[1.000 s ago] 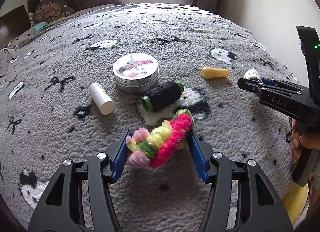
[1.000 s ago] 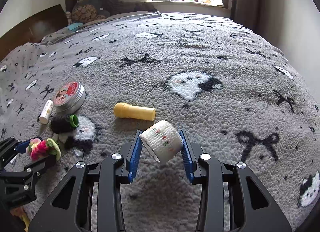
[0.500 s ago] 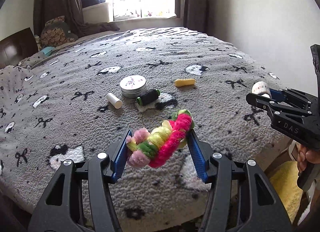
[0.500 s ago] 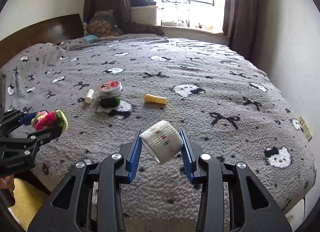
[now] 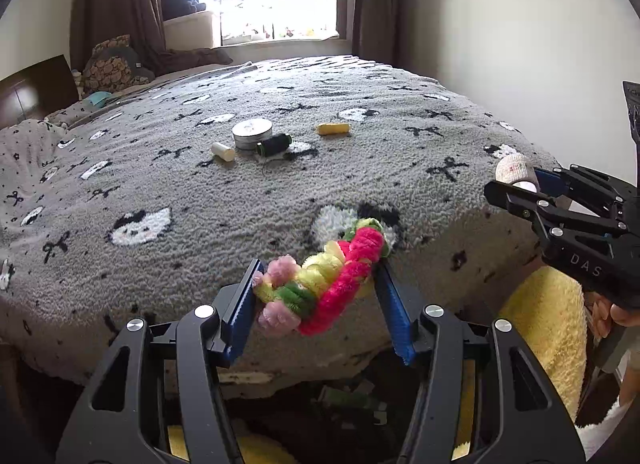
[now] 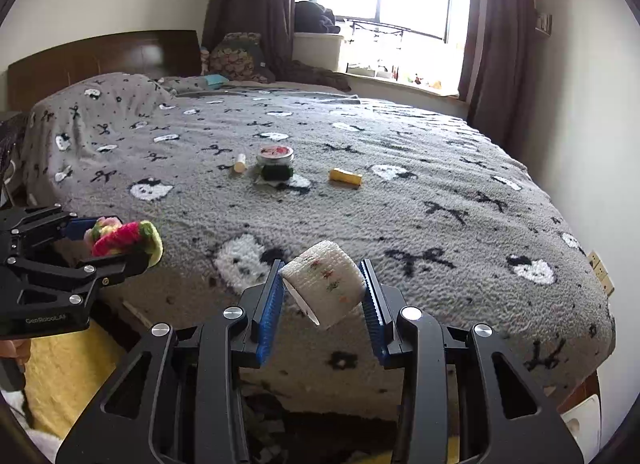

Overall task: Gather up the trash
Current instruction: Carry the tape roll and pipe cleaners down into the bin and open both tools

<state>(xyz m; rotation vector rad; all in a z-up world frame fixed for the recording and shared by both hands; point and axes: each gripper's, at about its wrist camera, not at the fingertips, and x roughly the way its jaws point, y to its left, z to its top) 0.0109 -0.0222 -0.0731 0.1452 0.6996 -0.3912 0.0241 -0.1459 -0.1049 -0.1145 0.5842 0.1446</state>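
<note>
The fuzzy scrunchie (image 5: 320, 280) sits clamped between the left gripper (image 5: 316, 308) pads; the right gripper (image 6: 322, 300) pinches a bandage roll (image 6: 324, 284).

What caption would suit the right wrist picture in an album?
Right gripper holds a white patterned bandage roll over the edge of the grey fleece bed blanket.

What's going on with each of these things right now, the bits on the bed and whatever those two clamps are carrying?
Left hand-held gripper: shut on the fuzzy colourful ring.
Fuzzy colourful ring: held clear of the bed.
Right hand-held gripper: shut on the white bandage roll.
White bandage roll: held tilted, clear of the bed.
Round tin: lid on, upright on the blanket.
Black thread spool: lying on its side.
White tube: lying flat.
Yellow tube: lying flat.
</note>
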